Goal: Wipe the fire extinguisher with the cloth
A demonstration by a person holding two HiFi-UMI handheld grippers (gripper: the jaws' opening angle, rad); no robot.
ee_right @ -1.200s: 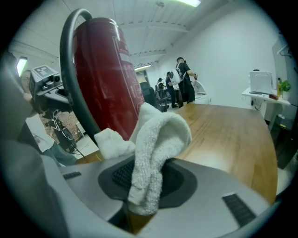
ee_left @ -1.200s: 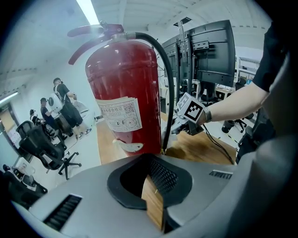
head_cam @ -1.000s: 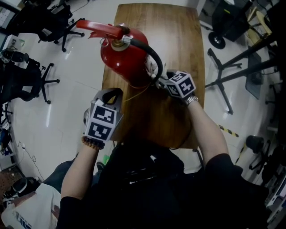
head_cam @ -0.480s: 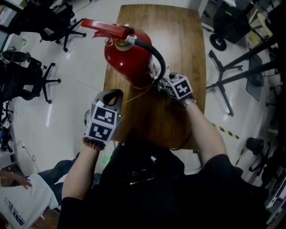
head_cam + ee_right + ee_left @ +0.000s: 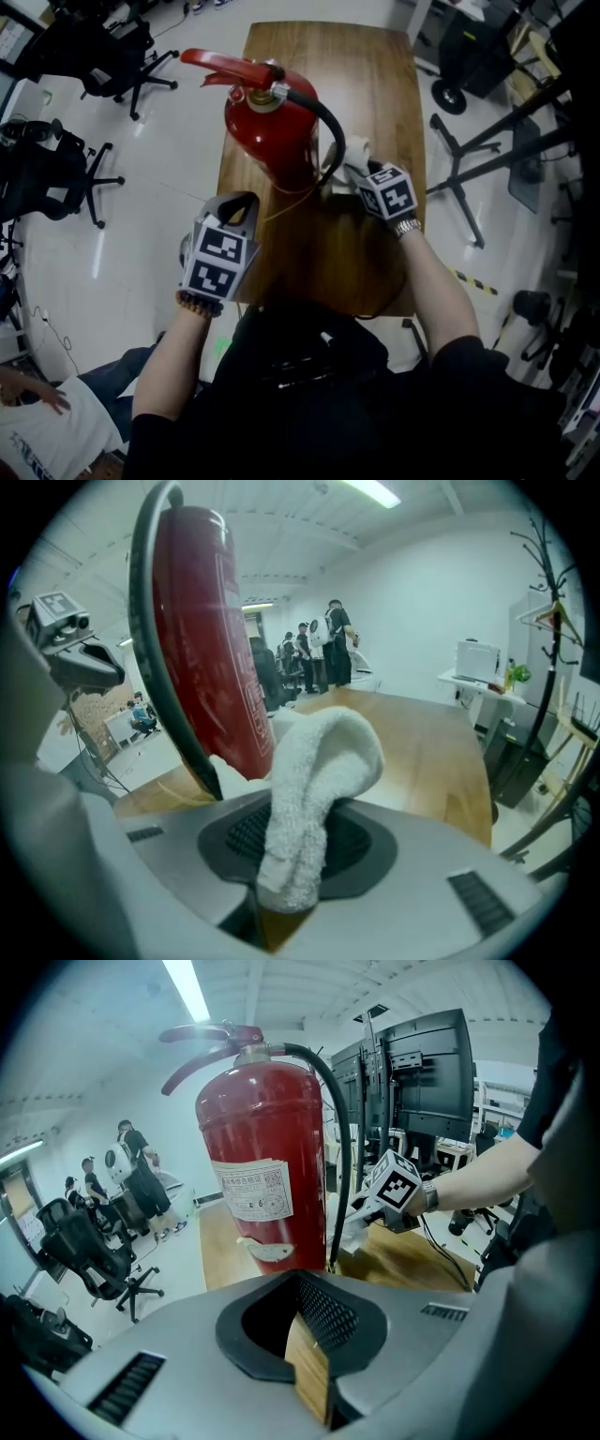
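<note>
**Presently: cloth clamped, extinguisher upright on table**

Left gripper (image 5: 305,1335): the grey moulded jaws with black ribbed pads are pressed together, with nothing between them. This unit hangs off the left edge of the table, pointing towards the cylinder without touching it.

Right gripper (image 5: 291,855): the jaws are pinching a white terry cloth (image 5: 319,761). The looped, fluffy fabric is folded into a thick roll that arches up and forwards out of the pads. In the head view the cloth sits just beside the lower right flank of the cylinder, near the hose end. Contact with the painted surface cannot be confirmed.

The red cylindrical metal fire extinguisher (image 5: 272,141) stands upright on the left half of the brown rectangular wooden table (image 5: 366,75). Its finish is glossy. A white printed paper label (image 5: 251,1190) wraps the front of it. A red curved lever handle (image 5: 220,66) tops the brass-coloured neck. A black rubber hose (image 5: 323,117) arcs from the valve down the right side.

Black swivel office chairs (image 5: 122,47) stand further off on the pale polished floor.
</note>
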